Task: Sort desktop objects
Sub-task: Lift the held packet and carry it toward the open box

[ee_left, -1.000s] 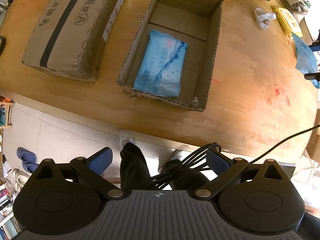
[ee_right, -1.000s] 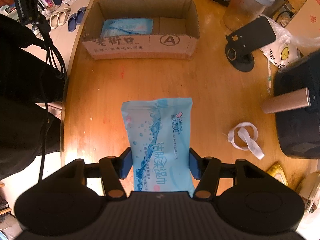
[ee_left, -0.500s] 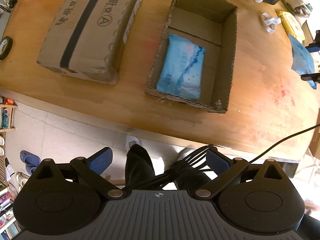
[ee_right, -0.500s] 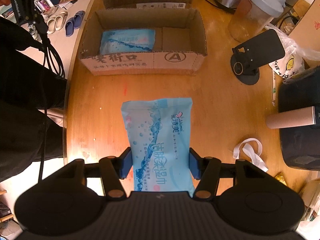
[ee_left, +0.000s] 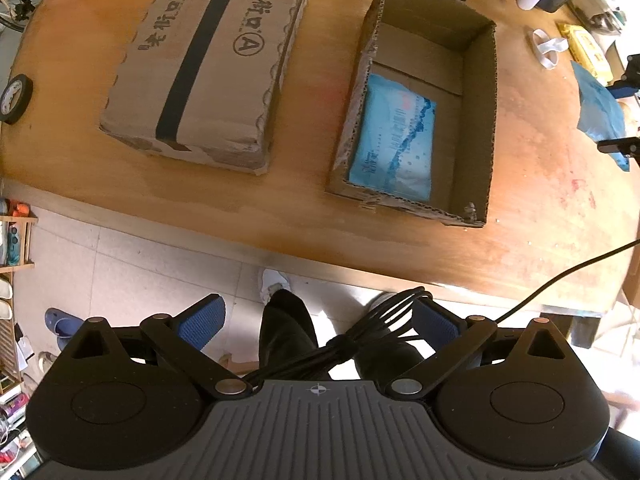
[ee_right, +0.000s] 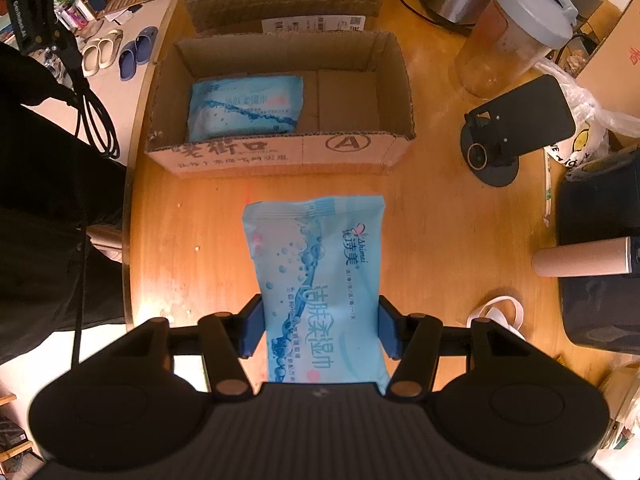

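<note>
My right gripper (ee_right: 320, 330) is shut on a light blue wet-wipe pack (ee_right: 320, 264) and holds it above the wooden table, just short of the open cardboard box (ee_right: 352, 144). A second blue wet-wipe pack (ee_right: 244, 106) lies in the left half of that box; it also shows in the left wrist view (ee_left: 394, 140) inside the box (ee_left: 476, 120). My left gripper (ee_left: 318, 326) is open and empty, held off the table's near edge above the floor. The held pack shows at the far right of the left wrist view (ee_left: 600, 112).
A closed cardboard box (ee_left: 208, 60) sits left of the open one. A black stand (ee_right: 508, 132), a lidded jar (ee_right: 508, 36), a cardboard tube (ee_right: 580, 262), a white loop (ee_right: 500, 314) and a yellow pack (ee_left: 586, 46) lie on the table's right. A tape roll (ee_left: 14, 98) sits far left.
My right gripper has carried the pack closer to the open box. My left gripper has drawn back and shifted, so both boxes sit further right in its view.
</note>
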### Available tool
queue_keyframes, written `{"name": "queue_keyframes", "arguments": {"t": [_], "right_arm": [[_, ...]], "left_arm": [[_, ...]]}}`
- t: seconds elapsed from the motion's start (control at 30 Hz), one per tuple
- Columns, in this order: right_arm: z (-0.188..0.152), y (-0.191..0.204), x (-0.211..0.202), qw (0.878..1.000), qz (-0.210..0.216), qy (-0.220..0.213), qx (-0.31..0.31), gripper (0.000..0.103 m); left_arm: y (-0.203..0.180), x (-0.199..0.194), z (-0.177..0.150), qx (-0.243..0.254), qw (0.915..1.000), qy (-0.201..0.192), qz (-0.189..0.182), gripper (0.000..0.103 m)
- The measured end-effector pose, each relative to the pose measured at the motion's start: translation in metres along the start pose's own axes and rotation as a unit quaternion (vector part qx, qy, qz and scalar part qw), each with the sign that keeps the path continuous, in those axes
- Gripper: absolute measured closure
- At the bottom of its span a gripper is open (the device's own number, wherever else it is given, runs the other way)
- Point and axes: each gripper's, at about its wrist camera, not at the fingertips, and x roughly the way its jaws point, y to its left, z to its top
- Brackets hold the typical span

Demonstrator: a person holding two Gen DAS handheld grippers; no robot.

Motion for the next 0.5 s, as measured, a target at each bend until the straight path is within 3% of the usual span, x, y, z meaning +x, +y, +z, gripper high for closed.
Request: {"name": "queue_keyframes", "arguments": {"t": [0.5], "right_arm": [[0.041, 0.003, 0.003, 1.000, -0.004, 0.004, -0.007, 0.043]], "left_arm": [[0.034, -0.002, 0.005, -0.001, 1.0000, 0.001, -0.006, 0.000]]}}
